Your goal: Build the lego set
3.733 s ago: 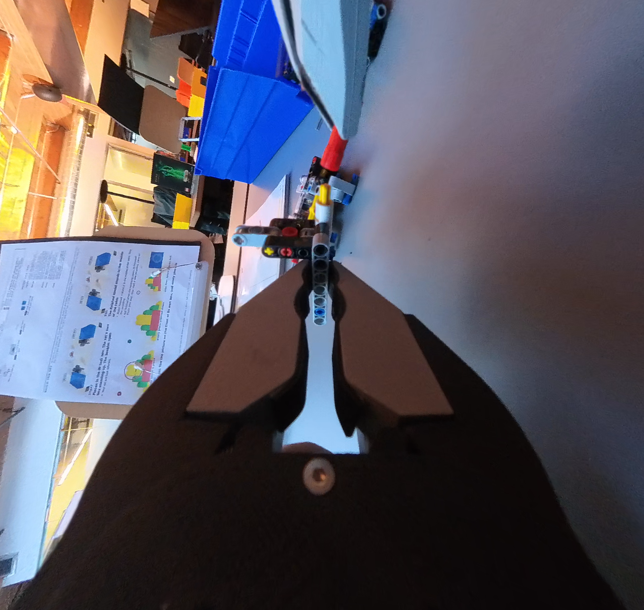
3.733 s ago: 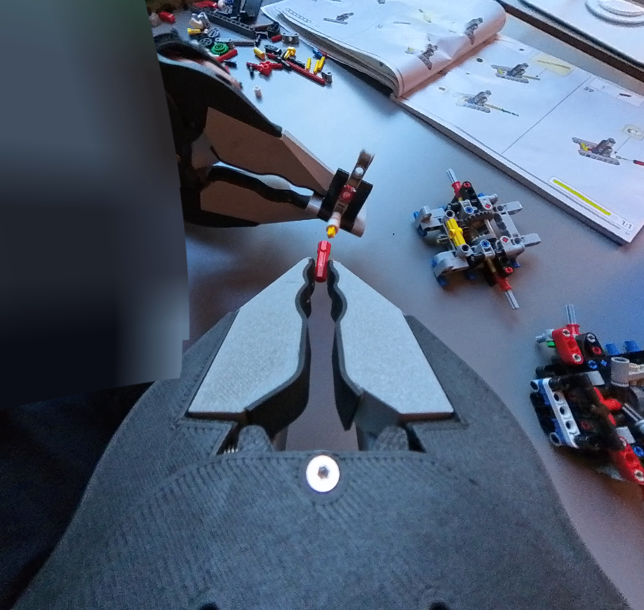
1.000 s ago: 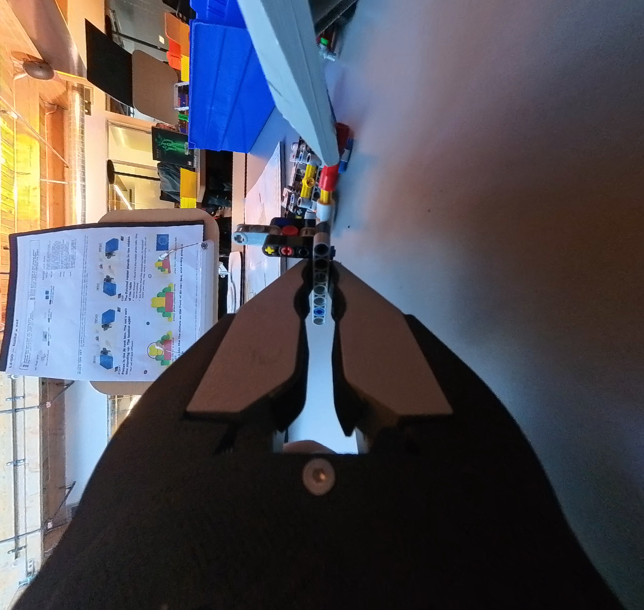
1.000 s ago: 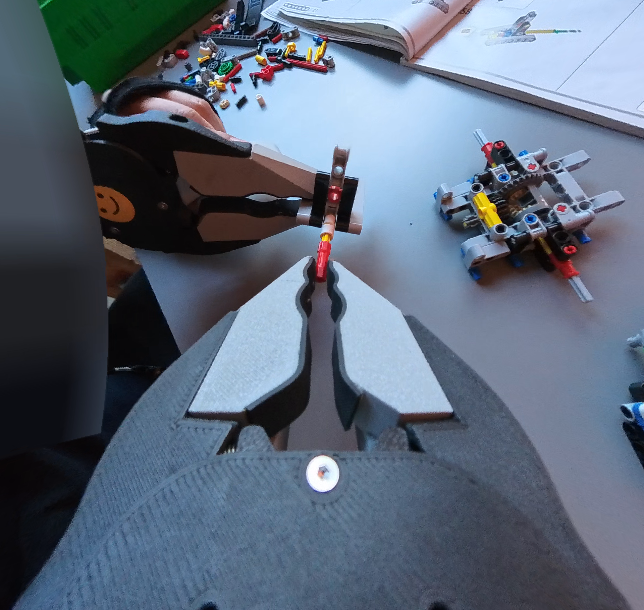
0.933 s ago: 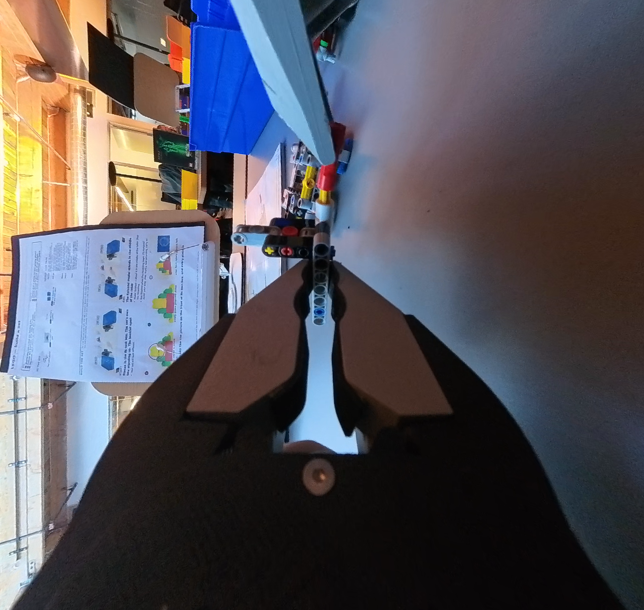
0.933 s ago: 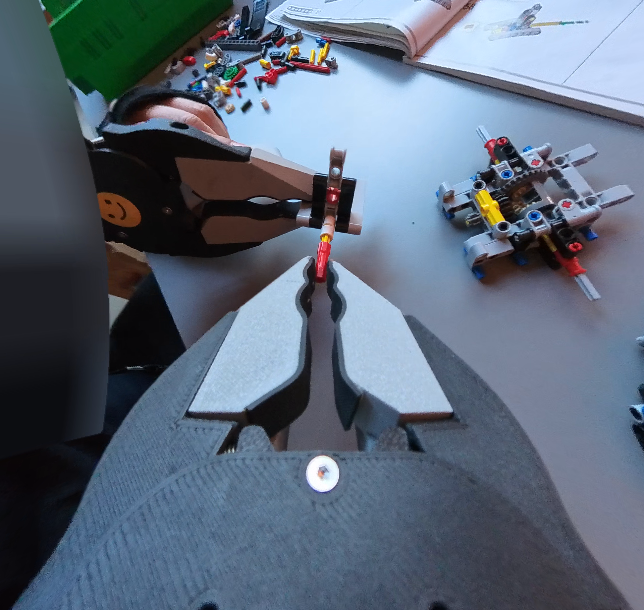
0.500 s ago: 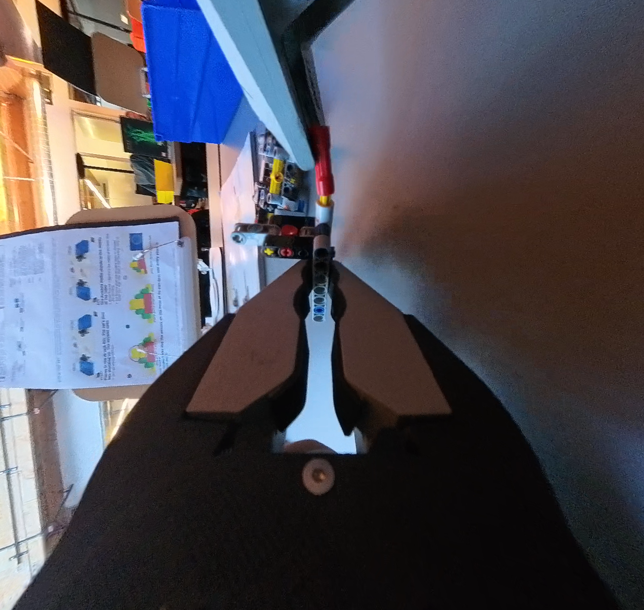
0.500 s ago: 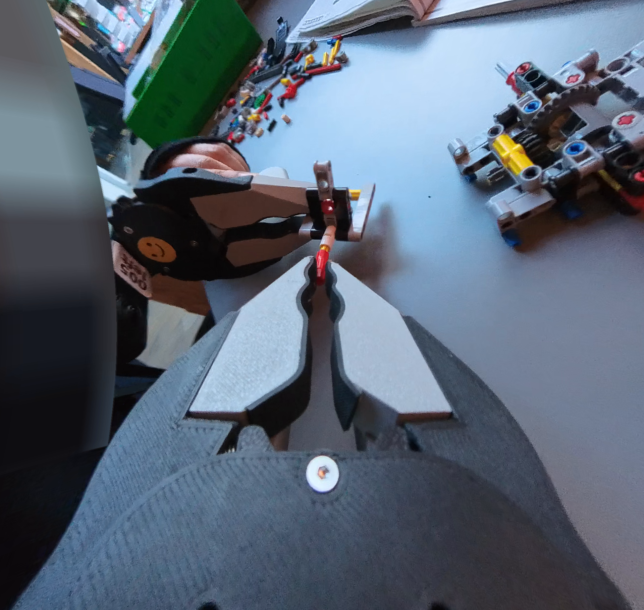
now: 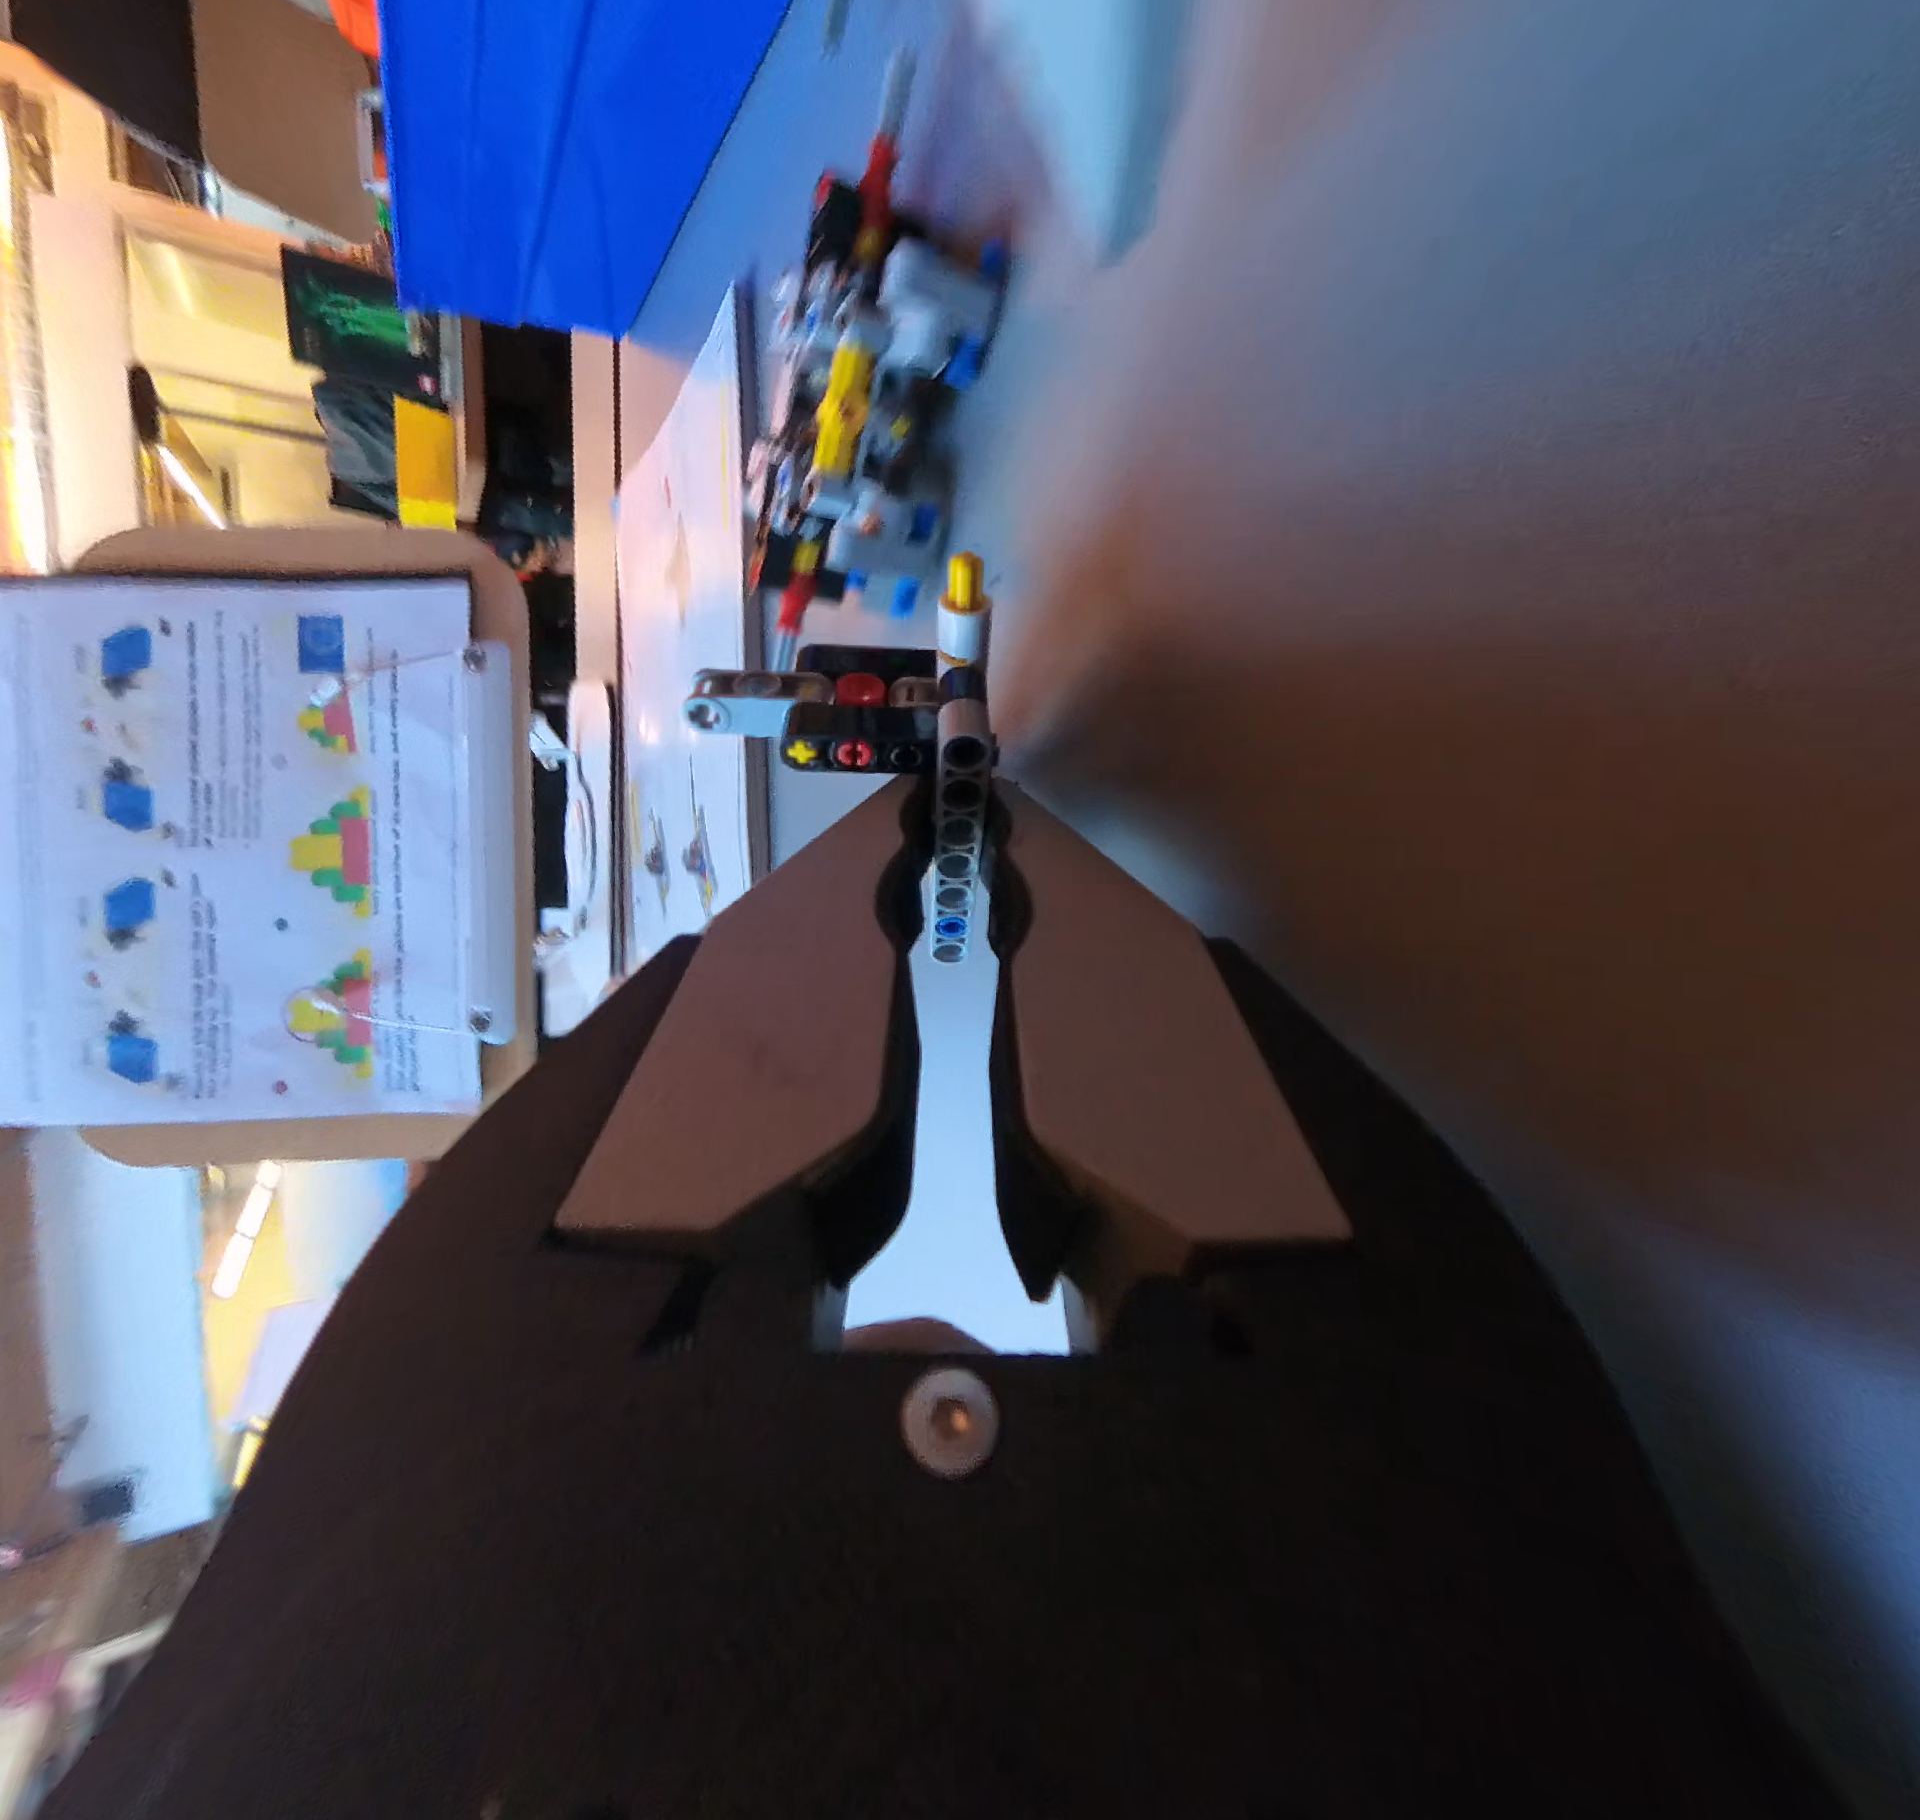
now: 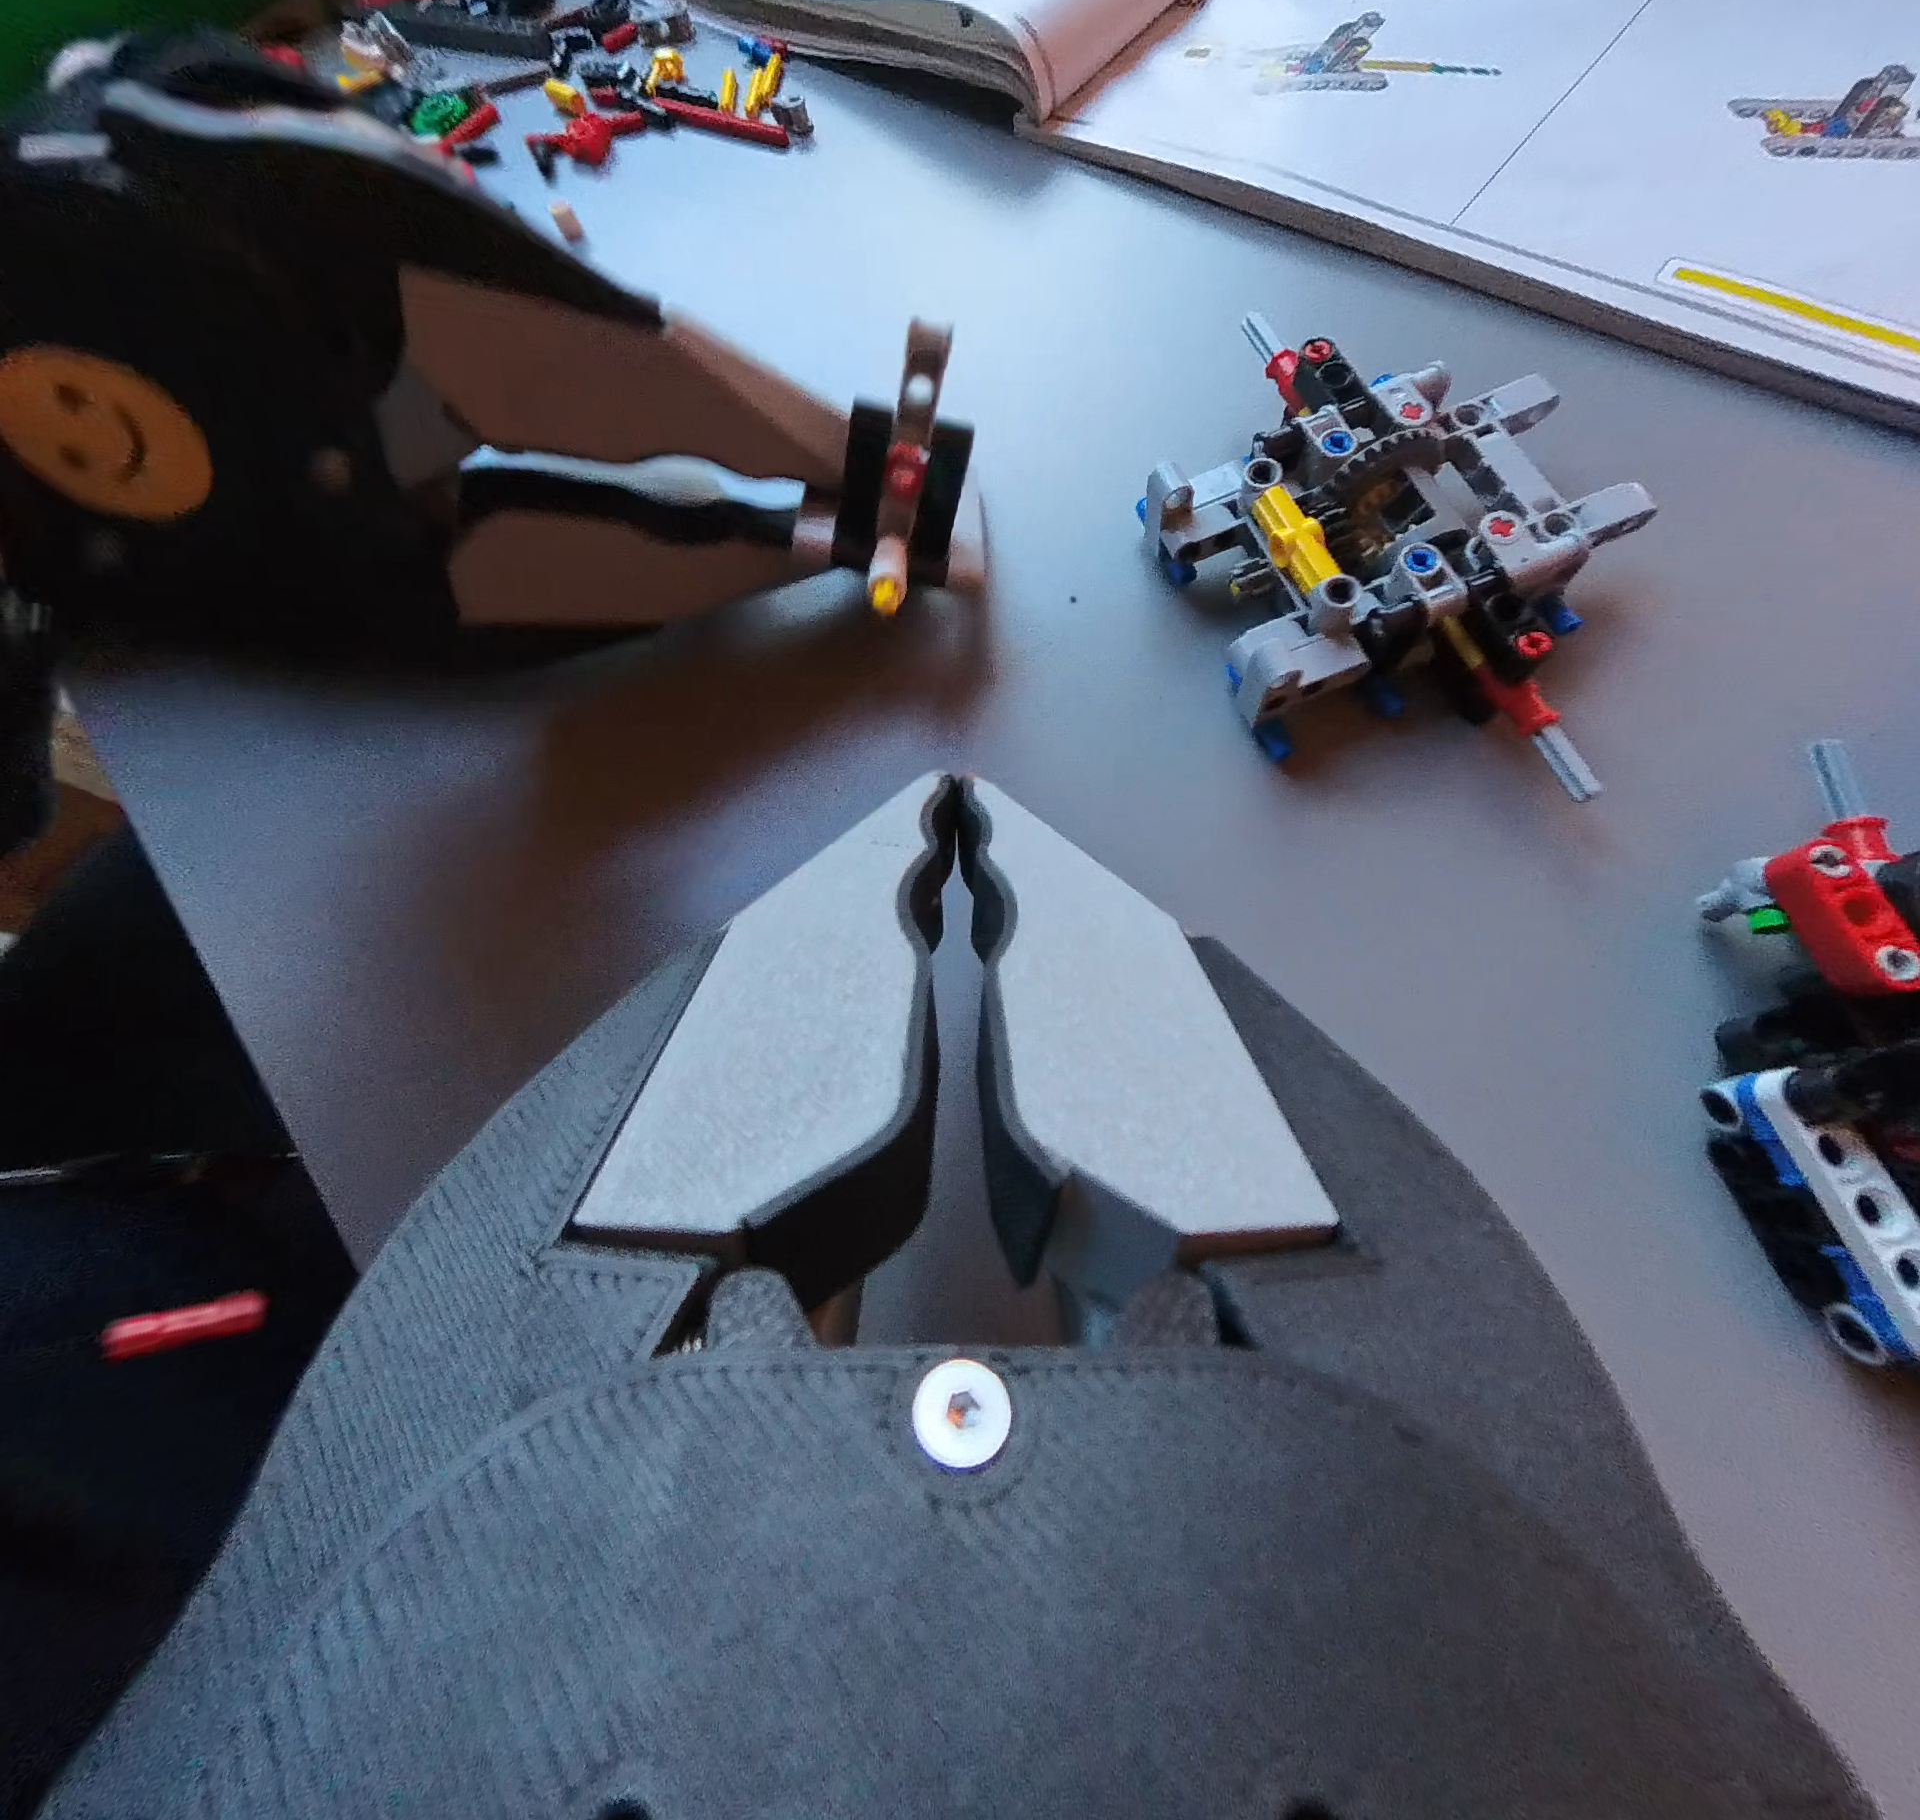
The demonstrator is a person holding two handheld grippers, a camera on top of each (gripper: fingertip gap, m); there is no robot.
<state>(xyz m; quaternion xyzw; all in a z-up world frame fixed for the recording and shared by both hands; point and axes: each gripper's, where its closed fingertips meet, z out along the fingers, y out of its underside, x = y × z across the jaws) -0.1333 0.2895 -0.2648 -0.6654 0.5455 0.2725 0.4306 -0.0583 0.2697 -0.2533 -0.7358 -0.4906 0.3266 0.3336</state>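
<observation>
My left gripper (image 9: 960, 814) is shut on a grey holed beam (image 9: 958, 840) of a small assembly. That assembly has black beams (image 9: 857, 731), a light grey arm and a yellow axle with a white bush (image 9: 964, 617). In the right wrist view the left gripper (image 10: 894, 513) holds it just above the grey table (image 10: 1039, 243), with the yellow axle tip (image 10: 885, 591) pointing at me. My right gripper (image 10: 954, 783) is shut, its pads together with nothing between them, well back from the axle. A blurred red piece (image 10: 185, 1321) shows at lower left, past the table's edge.
A grey, black and yellow gear frame (image 10: 1382, 544) lies to the right, and a larger red, blue and white build (image 10: 1849, 1095) lies at the right edge. An open instruction booklet (image 10: 1558, 108) and several loose parts (image 10: 623, 97) lie at the back. A blue bin (image 9: 582, 108) and a clipboard (image 9: 239, 835) stand beyond. The left gripper's tips are roughly 8 centimetres from the right gripper's.
The red piece my right gripper held against the yellow axle has left the grasp and the pads have come together. The right gripper has drawn back. The left gripper keeps its assembly.
</observation>
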